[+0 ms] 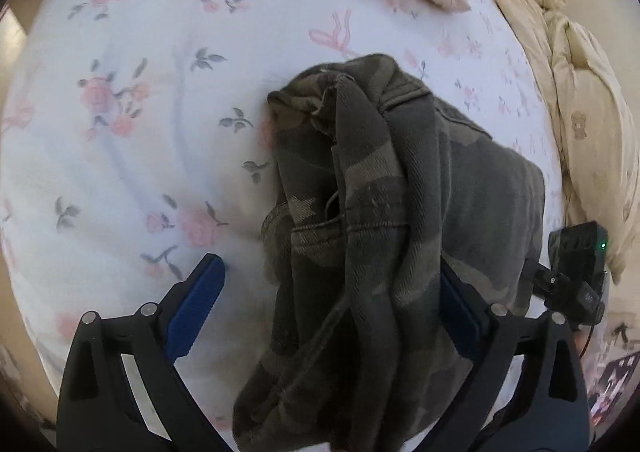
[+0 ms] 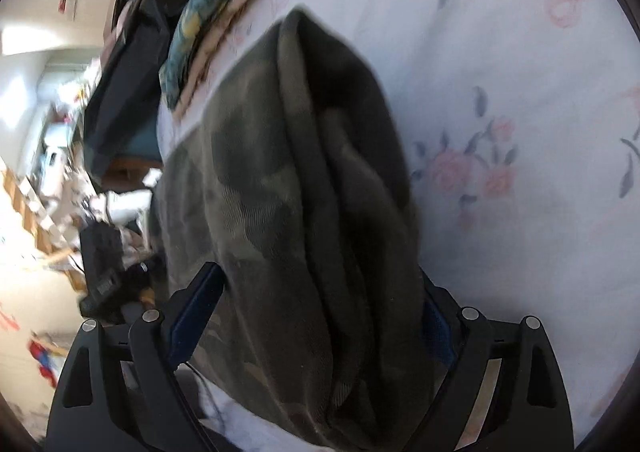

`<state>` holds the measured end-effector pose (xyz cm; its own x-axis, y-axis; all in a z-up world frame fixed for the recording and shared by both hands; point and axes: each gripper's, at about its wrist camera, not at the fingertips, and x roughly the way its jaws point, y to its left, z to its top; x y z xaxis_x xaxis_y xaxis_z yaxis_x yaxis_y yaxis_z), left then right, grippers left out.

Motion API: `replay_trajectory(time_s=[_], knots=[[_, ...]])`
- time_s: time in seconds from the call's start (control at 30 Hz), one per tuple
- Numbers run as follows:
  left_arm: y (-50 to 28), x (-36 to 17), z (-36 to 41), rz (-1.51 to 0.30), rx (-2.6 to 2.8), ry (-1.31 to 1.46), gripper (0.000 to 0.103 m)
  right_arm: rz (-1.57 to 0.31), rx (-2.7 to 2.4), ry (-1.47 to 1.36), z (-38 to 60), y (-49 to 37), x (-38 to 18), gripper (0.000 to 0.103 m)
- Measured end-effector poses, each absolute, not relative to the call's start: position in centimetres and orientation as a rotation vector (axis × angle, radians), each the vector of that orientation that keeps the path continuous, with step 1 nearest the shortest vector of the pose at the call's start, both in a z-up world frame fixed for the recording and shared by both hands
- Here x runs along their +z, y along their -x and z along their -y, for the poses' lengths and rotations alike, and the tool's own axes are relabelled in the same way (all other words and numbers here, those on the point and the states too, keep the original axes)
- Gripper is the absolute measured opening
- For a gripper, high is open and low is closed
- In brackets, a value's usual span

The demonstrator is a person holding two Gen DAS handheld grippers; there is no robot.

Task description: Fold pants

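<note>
The pants (image 1: 384,212), a camouflage pair bunched into thick ridges, are lying on the flowered bed sheet (image 1: 132,156) and running straight out ahead of both sets of jaws, their long axis following the line each gripper is pointing along.

In the left wrist view the left gripper (image 1: 332,308) is standing with its jaws wide. The cloth is lying between them but crowding the right-hand blue pad and partly covering it, while the left-hand pad is sitting clear over bare sheet, so the bundle is lying off-centre, toward the right of that gap. No pad is visibly pressing in.

In the right wrist view the right gripper (image 2: 320,316) is likewise spread wide, and here the bundle is filling almost the whole gap, brushing or hiding both pads. Whether it is resting against them or merely lying in front I cannot tell; it does not look pinched.

Judging from this, both hands are equally near the cloth, and the coming move depends on the left jaws shifting rightward to centre on the ridges before closing.

Folded clothes (image 2: 216,24) are lying well beyond the far end.
</note>
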<state>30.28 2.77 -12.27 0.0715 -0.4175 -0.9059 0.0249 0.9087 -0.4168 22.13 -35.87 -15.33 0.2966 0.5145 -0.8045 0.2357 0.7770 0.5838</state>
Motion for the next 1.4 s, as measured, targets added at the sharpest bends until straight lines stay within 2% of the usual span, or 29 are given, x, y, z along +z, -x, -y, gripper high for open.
replay_trajectory(time_s=[0.07, 0.13, 0.17, 0.23, 0.27, 0.3, 0.33, 0.43, 0.53, 0.67, 0.7, 0.77, 0.8, 0.83, 0.9, 0.93, 1.1, 1.27, 1.37, 1.4], knots=[[-30.2, -13.2, -2.2, -1.516, -0.375, 0.347, 0.098, -1.288, 0.217, -0.653, 35.0, -22.3, -15.3, 0.084], [-30.0, -13.6, -1.3, -1.54, -0.43, 0.338, 0.096, -1.293, 0.224, -0.625, 34.3, -22.4, -15.1, 0.063], [-29.8, -13.4, -0.8, -1.536, -0.448, 0.306, 0.092, -1.293, 0.222, -0.615, 34.1, -22.4, -14.9, 0.059], [-29.8, -12.9, -0.1, -1.495, -0.5, 0.254, 0.07, -1.285, 0.223, -0.604, 33.8, -22.2, -14.7, 0.042], [-29.8, -12.7, 0.1, -1.485, -0.509, 0.24, 0.066, -1.281, 0.217, -0.591, 33.6, -22.1, -14.5, 0.037], [-29.9, -12.6, 0.2, -1.48, -0.529, 0.223, 0.057, -1.27, 0.215, -0.582, 33.5, -21.9, -14.1, 0.03], [-30.0, -12.4, 0.2, -1.473, -0.543, 0.216, 0.051, -1.253, 0.209, -0.575, 33.4, -21.8, -13.7, 0.026], [-30.2, -12.0, 0.0, -1.459, -0.548, 0.235, 0.04, -1.212, 0.21, -0.559, 33.0, -21.6, -12.7, 0.022], [-28.9, -11.1, -0.5, -1.453, -0.498, 0.287, 0.033, -1.183, 0.224, -0.533, 32.7, -22.2, -11.5, 0.02], [-27.7, -9.8, -1.4, -1.458, -0.533, 0.376, 0.033, -1.168, 0.244, -0.606, 34.5, -23.8, -10.8, 0.02], [-27.8, -10.2, -1.7, -1.458, -0.505, 0.372, 0.038, -1.197, 0.245, -0.616, 34.9, -24.3, -11.3, 0.023], [-27.8, -11.1, -2.3, -1.462, -0.465, 0.369, 0.045, -1.279, 0.219, -0.565, 34.6, -24.5, -12.8, 0.039], [-27.8, -11.2, -2.4, -1.458, -0.46, 0.363, 0.053, -1.318, 0.184, -0.555, 34.5, -24.3, -13.6, 0.053], [-27.9, -10.9, -2.5, -1.451, -0.445, 0.34, 0.065, -1.346, 0.167, -0.566, 34.6, -23.9, -14.1, 0.056], [-27.7, -9.5, -3.2, -1.417, -0.379, 0.267, 0.077, -1.372, 0.145, -0.575, 34.8, -23.1, -13.8, 0.056], [-27.7, -8.7, -3.3, -1.406, -0.348, 0.259, 0.078, -1.358, 0.107, -0.56, 35.1, -22.4, -12.7, 0.057], [-24.5, -4.8, -4.9, -1.343, -0.331, 0.393, 0.076, -1.177, 0.052, -0.499, 35.8, -18.5, -6.1, 0.061], [-21.1, -3.4, -1.6, -1.293, -0.375, 0.298, 0.075, -1.205, 0.097, -0.461, 33.6, -16.7, -6.2, 0.06], [-20.4, -3.7, -0.4, -1.313, -0.397, 0.253, 0.056, -1.244, 0.071, -0.378, 32.4, -16.7, -7.6, 0.059], [-20.2, -4.0, 0.4, -1.328, -0.409, 0.217, 0.052, -1.253, 0.065, -0.368, 32.3, -16.7, -8.0, 0.054]])
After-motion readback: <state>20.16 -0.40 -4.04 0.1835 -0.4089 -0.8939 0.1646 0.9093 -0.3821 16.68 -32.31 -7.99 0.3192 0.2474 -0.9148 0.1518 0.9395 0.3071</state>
